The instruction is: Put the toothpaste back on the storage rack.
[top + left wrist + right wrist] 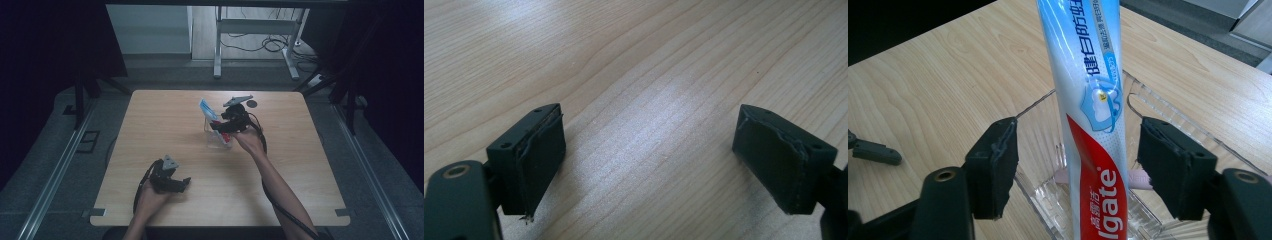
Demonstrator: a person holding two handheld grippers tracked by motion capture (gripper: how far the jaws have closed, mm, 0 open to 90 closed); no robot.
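On the wooden table (150, 125), toothpaste tube (1090, 100) stands untouched between wide right gripper (1078, 160); left gripper (649, 160) wide.

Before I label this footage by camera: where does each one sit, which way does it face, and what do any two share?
High view: fixed above the person's side, looking forward and down on the wooden table; both forearms, left gripper and right gripper show.
Left gripper view: rides the left gripper, facing bare tabletop; its open jaws show.
Right gripper view: rides the right gripper, facing the toothpaste tube in a clear container; its open jaws flank the tube.
High and right gripper views share tube and container.
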